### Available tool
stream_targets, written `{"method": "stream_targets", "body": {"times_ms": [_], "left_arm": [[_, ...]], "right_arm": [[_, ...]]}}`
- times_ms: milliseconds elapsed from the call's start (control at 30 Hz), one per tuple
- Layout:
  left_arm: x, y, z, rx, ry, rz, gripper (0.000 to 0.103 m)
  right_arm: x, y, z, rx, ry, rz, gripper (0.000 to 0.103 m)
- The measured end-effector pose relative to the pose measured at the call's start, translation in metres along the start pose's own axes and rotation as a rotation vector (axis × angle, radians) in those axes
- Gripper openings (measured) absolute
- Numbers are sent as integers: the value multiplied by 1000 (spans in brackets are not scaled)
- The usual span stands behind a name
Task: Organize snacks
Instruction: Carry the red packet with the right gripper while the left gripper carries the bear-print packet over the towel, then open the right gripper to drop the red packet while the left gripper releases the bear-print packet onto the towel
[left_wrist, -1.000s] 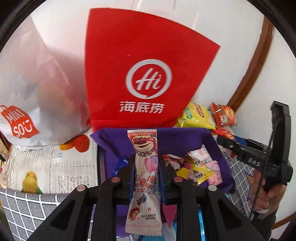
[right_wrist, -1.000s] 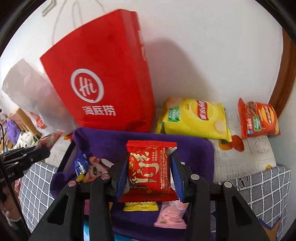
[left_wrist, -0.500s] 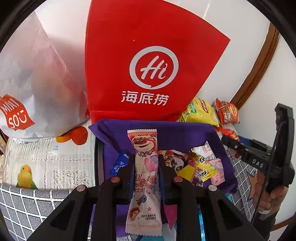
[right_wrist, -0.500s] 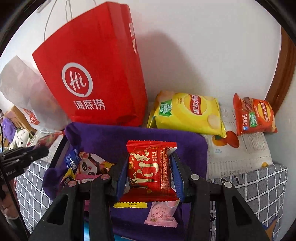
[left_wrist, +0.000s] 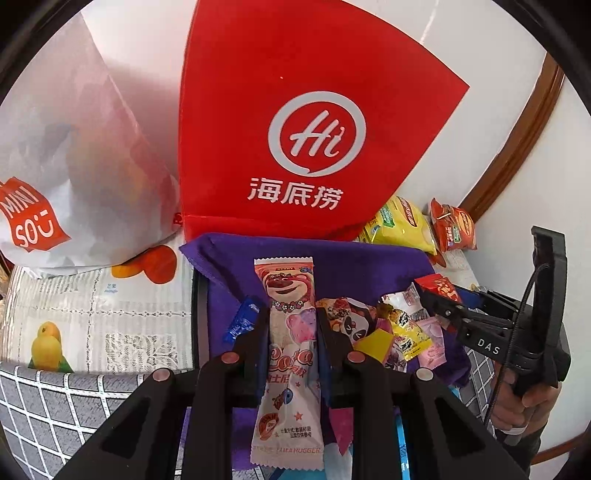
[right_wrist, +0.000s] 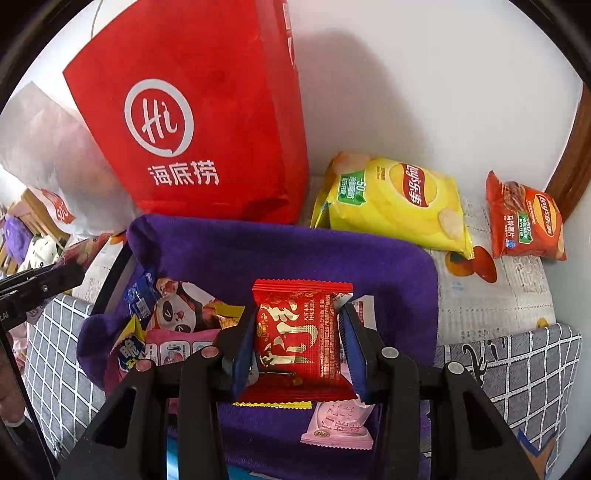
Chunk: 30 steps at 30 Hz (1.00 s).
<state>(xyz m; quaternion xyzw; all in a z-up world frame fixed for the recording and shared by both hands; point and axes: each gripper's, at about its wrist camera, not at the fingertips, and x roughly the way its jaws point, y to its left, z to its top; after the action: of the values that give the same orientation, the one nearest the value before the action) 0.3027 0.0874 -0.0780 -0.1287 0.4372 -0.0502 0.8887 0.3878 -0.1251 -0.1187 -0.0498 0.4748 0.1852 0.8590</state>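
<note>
Jaws around pink packet (left_wrist: 291, 354), red packet (right_wrist: 298, 343)

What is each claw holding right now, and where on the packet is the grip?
Left claw grips the pink bear-print snack packet across its middle, long edges pinched. Right claw grips the red square packet by its left and right sides.

I seem to be in a home, at a table pushed up against a plain white wall (right_wrist: 424, 92) with brown wooden trim (left_wrist: 517, 140) in the corner. A fruit-print tablecloth (left_wrist: 92, 314) and a grey checked cloth (right_wrist: 517, 369) cover the table. A red restaurant bag (left_wrist: 295, 110) and a white shop bag (left_wrist: 74, 166) lean on the wall, with crisp packets (right_wrist: 399, 199) lying loose beside them.
</note>
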Motion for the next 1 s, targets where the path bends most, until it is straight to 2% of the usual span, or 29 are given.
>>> {"method": "stream_targets", "body": {"times_ms": [400, 633, 800, 1000], "left_arm": [[6, -7, -2, 24, 18, -3, 21], [22, -16, -7, 34, 68, -17, 22], [37, -23, -13, 46, 116, 13, 23], [44, -30, -17, 62, 135, 7, 23]], "right_arm": [[4, 4, -3, -18, 19, -9, 44], [-15, -1, 0, 5, -25, -9, 44], [-29, -2, 1, 11, -63, -12, 44], [-33, -2, 2, 12, -73, -12, 44]]}}
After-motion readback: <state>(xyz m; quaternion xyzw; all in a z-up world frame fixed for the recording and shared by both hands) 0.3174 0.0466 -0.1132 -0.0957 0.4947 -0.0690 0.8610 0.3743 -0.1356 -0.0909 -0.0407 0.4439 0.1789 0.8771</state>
